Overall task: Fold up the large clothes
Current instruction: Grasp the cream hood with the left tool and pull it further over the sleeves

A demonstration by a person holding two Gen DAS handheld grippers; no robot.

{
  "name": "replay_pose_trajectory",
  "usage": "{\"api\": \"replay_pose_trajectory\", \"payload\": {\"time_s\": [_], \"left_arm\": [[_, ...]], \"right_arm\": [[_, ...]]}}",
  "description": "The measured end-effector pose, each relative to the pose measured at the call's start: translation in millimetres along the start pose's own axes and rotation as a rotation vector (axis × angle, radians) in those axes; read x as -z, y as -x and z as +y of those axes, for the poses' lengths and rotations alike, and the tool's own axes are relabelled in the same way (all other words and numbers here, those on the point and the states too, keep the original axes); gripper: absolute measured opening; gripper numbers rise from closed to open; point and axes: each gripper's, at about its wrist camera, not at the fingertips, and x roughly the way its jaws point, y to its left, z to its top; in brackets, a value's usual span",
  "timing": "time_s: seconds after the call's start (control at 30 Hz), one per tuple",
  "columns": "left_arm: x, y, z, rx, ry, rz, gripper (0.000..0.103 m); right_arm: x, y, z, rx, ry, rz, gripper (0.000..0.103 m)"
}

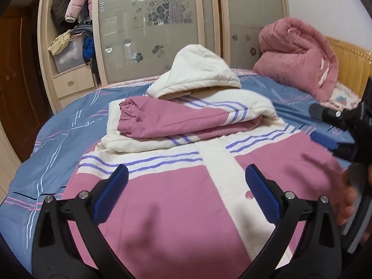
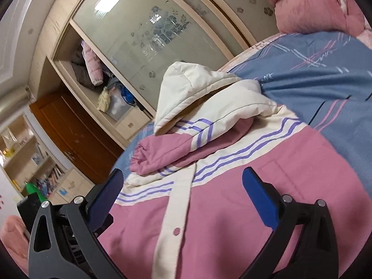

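Note:
A pink and cream hooded jacket (image 1: 176, 197) (image 2: 232, 209) with purple stripes lies front up on the bed. Both sleeves are folded across its chest, the pink cuff (image 1: 130, 111) (image 2: 141, 155) pointing left, below the cream hood (image 1: 197, 72) (image 2: 186, 88). My left gripper (image 1: 186, 181) hovers open above the jacket's lower front with nothing between its blue pads. My right gripper (image 2: 181, 186) also stands open over the cream button strip (image 2: 172, 218), holding nothing. In the left wrist view the right gripper (image 1: 332, 125) and the hand on it (image 1: 348, 197) show at the right edge.
The bed has a blue patterned sheet (image 1: 58, 127) (image 2: 313, 81). A rolled pink quilt (image 1: 297, 55) (image 2: 309, 2) lies near the wooden headboard (image 1: 348, 62). A wardrobe with frosted sliding doors (image 1: 148, 28) stands behind the bed, its open section (image 1: 69, 23) stuffed with clothes.

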Motion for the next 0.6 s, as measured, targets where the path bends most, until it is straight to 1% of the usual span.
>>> {"api": "replay_pose_trajectory", "payload": {"time_s": [0.07, 0.2, 0.23, 0.3, 0.33, 0.4, 0.47, 0.5, 0.53, 0.6], "left_arm": [[-0.3, -5.1, -2.9, -0.005, 0.002, 0.021, 0.101], [-7.3, -9.0, -8.0, 0.019, 0.022, 0.035, 0.101], [-13.1, -12.1, -8.0, 0.036, 0.041, 0.045, 0.101], [-24.0, -16.4, -5.2, 0.084, 0.096, 0.061, 0.101], [-33.2, -20.1, -2.1, 0.125, 0.143, 0.071, 0.101], [-52.1, -30.3, 2.0, 0.191, 0.204, 0.084, 0.101], [-75.0, -48.7, 4.2, 0.257, 0.264, 0.113, 0.101], [-84.4, -56.7, 3.9, 0.275, 0.285, 0.123, 0.101], [-100.9, -73.3, 4.3, 0.323, 0.324, 0.136, 0.101], [-119.2, -97.9, 1.0, 0.392, 0.378, 0.152, 0.101]], "right_arm": [[-1.7, -0.3, 3.4, 0.021, 0.034, -0.003, 0.102], [-6.0, 0.9, 6.0, 0.055, 0.089, -0.009, 0.102], [-7.8, 1.3, 4.6, 0.061, 0.092, -0.012, 0.102], [-13.0, 4.9, -2.2, 0.076, 0.078, -0.030, 0.102], [-15.2, 5.7, -4.2, 0.078, 0.075, -0.032, 0.102], [-19.8, 8.0, -9.6, 0.101, 0.077, -0.035, 0.102], [-23.9, 10.5, -13.0, 0.107, 0.077, -0.030, 0.102], [-25.6, 12.4, -14.9, 0.104, 0.076, -0.031, 0.102], [-27.5, 14.7, -17.1, 0.103, 0.072, -0.033, 0.102], [-31.9, 20.0, -25.1, 0.101, 0.052, -0.043, 0.102]]}}
